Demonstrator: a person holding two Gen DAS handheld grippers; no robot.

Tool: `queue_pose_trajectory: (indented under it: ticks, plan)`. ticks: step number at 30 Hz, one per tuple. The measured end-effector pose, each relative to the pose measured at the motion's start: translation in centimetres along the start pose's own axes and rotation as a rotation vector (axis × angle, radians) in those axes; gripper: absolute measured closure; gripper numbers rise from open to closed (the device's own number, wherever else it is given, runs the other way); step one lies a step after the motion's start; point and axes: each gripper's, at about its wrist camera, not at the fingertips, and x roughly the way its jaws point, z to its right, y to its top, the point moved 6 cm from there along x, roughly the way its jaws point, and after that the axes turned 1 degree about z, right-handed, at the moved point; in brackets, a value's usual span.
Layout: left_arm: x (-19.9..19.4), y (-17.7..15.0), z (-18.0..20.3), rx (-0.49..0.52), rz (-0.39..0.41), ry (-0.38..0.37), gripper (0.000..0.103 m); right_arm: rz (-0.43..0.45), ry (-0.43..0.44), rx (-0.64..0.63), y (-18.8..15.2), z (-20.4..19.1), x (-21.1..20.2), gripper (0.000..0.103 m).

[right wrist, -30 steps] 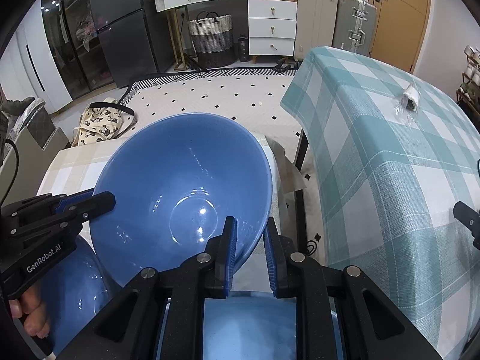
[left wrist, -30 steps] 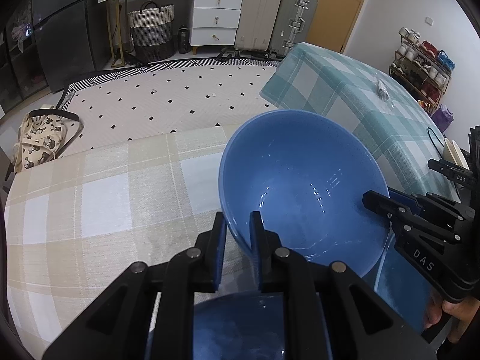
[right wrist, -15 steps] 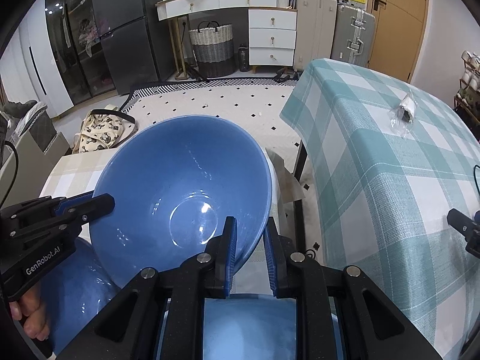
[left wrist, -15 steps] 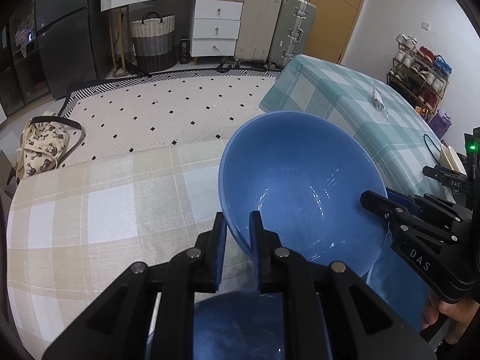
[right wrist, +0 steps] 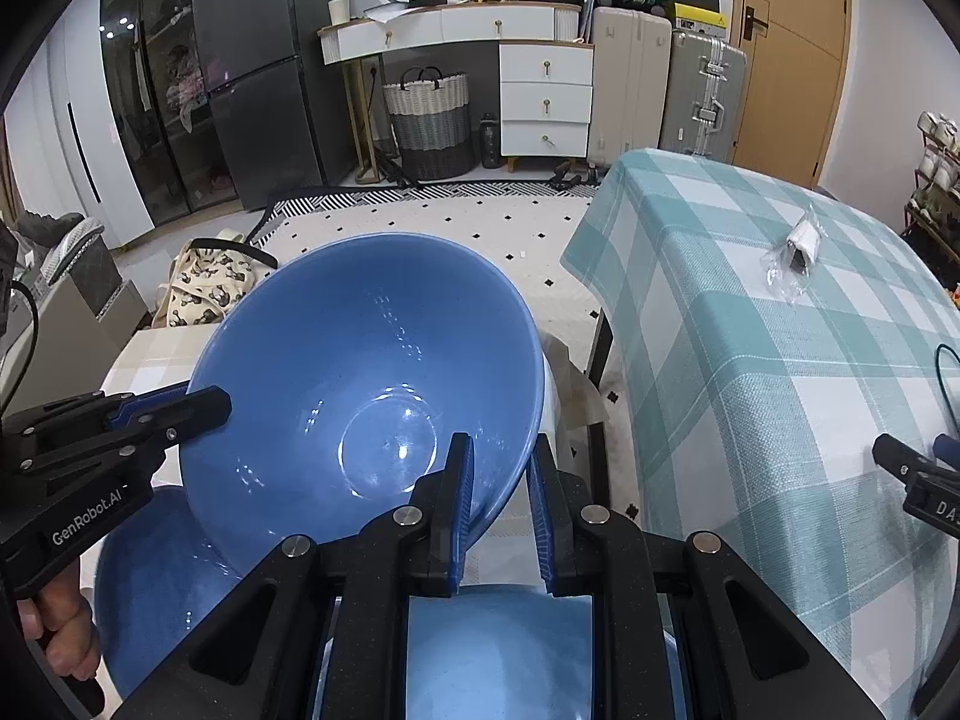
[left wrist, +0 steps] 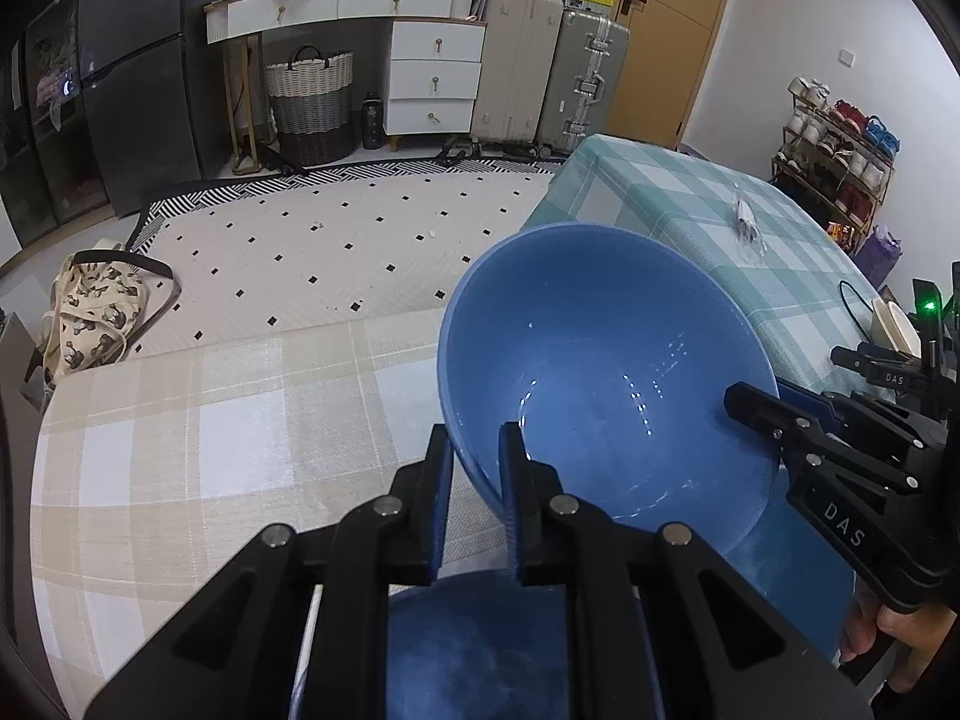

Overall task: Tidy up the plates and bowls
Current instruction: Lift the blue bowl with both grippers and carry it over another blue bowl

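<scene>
Large blue bowl (left wrist: 606,372) is hanging tilted above the beige-checked worktop (left wrist: 210,420), rim pinched at both sides; left gripper (left wrist: 474,468) is clamping the rim at 7 o'clock, right gripper (right wrist: 501,480) is clamping it at 5 o'clock in its own view; a second blue bowl (right wrist: 156,588) and a pale blue plate (right wrist: 498,648) are waiting beneath; judging stacking unfinished, held bowl not yet set down.

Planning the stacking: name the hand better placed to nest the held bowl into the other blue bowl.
Left, probably. Both grip the held bowl, but the other blue bowl sits directly below the left gripper, aside from the right gripper.
</scene>
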Motion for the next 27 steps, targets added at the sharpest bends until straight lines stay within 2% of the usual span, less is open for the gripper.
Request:
queue_pose_trajectory:
  ticks: [27]
  plan:
    - [-8.3,0.7,2.1,0.044,0.107,0.029,0.090,0.154,0.043,-0.003,0.2,-1.1,-10.3,0.085]
